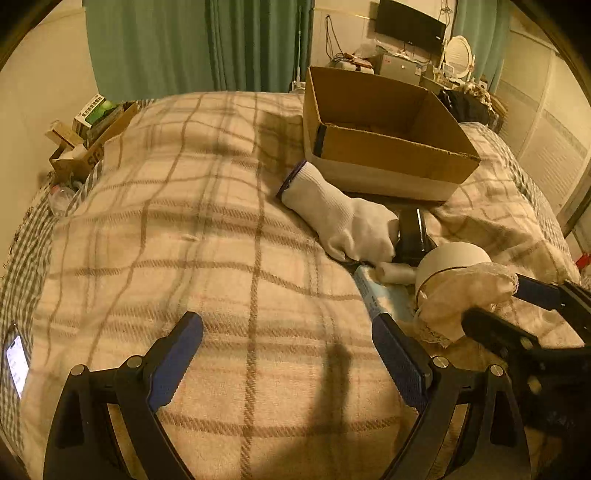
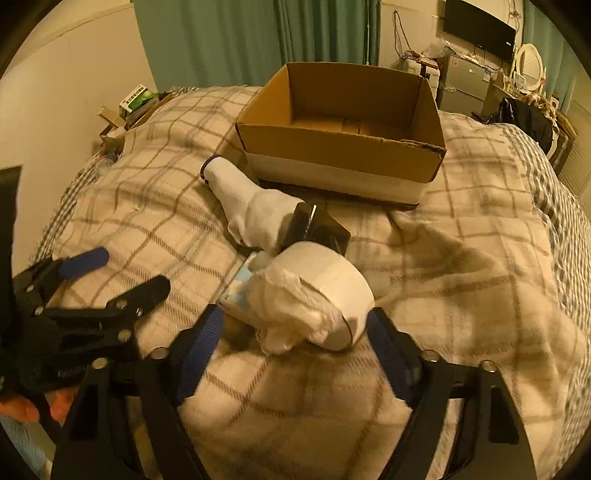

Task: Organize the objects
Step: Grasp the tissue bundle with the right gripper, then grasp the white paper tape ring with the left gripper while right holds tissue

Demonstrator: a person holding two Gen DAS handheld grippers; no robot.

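Sorting pile on bed [image 1: 221, 258]: one box [image 2: 343, 147], one sock [image 2: 243, 199], one roll [image 2: 332, 280].
Left tool [image 1: 288, 354] spread, empty; right tool [image 2: 295, 332] spread around roll, not pinching.

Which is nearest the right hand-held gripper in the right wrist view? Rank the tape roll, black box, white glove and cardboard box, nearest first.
1. Tape roll, between the right hand-held gripper fingers.
2. Black box, just behind the roll.
3. White glove, beyond, to the left.
4. Cardboard box, farthest, at the back.

Green curtains [image 1: 192, 44] hang past the bed's far edge. A phone [image 1: 16, 363] glows at its left edge. A television [image 2: 478, 27] hangs on the wall.
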